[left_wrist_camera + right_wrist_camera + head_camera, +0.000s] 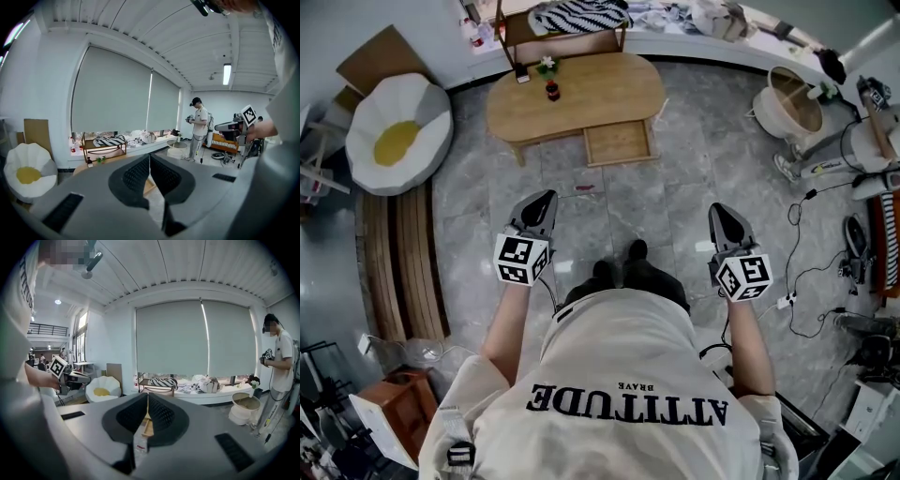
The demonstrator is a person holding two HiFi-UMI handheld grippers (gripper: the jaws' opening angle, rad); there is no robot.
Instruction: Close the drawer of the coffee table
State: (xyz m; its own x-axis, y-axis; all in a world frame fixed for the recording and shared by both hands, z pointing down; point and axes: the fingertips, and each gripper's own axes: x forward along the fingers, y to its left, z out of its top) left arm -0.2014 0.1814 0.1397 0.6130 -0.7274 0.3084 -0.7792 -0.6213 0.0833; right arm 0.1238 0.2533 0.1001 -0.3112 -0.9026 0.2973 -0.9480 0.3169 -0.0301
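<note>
Ahead: coffee table, drawer jutting from near side; cushion left of table.

The person's shirt reads "ATTITUDE" and, smaller, "BRAVE", seen upside down

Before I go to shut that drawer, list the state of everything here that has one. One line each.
drawer: open, pulled out of the coffee table
left claw: shut, empty, short of the table
right claw: shut, empty, short of the table
bottle: upright on the table top
window blinds: drawn down
ceiling light: on
</note>
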